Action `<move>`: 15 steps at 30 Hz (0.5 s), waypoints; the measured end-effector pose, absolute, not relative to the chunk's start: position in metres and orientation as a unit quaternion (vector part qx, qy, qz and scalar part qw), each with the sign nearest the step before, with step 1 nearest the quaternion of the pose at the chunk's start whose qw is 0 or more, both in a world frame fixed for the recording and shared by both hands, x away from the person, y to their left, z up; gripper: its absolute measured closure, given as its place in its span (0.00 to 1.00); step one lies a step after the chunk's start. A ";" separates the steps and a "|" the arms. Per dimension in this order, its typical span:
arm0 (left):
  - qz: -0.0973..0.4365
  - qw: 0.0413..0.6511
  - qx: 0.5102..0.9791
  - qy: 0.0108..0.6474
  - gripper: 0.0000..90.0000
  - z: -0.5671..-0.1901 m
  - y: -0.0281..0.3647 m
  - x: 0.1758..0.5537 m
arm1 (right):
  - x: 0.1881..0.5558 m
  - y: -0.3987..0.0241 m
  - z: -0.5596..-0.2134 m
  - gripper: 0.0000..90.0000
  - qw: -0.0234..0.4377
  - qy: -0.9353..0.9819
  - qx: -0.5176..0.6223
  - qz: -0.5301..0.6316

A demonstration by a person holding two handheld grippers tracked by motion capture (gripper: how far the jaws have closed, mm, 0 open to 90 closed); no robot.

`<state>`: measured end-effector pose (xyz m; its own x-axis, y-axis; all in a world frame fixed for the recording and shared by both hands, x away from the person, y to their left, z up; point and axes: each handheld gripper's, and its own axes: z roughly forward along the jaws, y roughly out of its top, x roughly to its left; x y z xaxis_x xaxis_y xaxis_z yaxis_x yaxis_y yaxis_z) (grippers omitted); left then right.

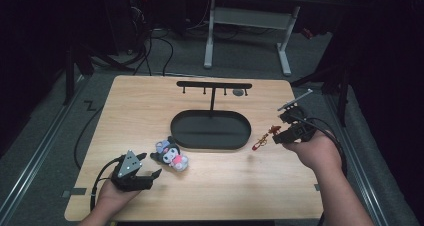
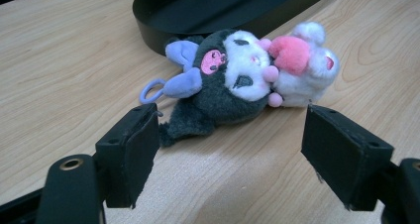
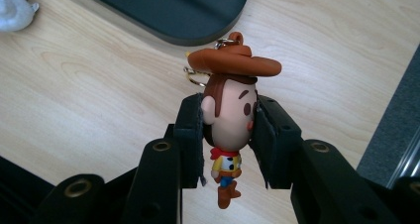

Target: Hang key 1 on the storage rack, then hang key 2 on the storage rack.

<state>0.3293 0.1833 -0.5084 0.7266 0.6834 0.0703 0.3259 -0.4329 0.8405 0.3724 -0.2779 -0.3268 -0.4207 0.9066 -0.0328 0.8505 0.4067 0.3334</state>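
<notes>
Right gripper view: your right gripper (image 3: pixel 229 135) clamps the cowboy keychain (image 3: pixel 229 120) by its head, above the table (image 3: pixel 99 85).
Your left gripper (image 2: pixel 230 157) stands wide open, nothing held, just short of the plush toy (image 2: pixel 247 75) lying beside the black tray (image 2: pixel 208 11).

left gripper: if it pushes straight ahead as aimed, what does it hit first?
Most likely the plush keychain, lying right ahead of the open left gripper; the black oval tray sits just behind it.
</notes>
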 end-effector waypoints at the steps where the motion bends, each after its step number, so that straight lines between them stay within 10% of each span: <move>1: 0.206 0.436 0.820 0.307 0.26 -0.508 0.183 0.329 | 0.374 -0.277 -0.326 0.74 0.107 0.832 0.528 0.132; 15: 0.205 0.441 0.817 0.311 0.26 -0.507 0.192 0.325 | 0.401 -0.258 -0.315 0.74 0.110 0.830 0.524 0.155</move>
<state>0.3253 0.1921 -0.5071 0.7228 0.6883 0.0619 0.3261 -0.4186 0.8476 0.4012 -0.2581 -0.3151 -0.4265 0.9043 -0.0205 0.8363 0.4029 0.3720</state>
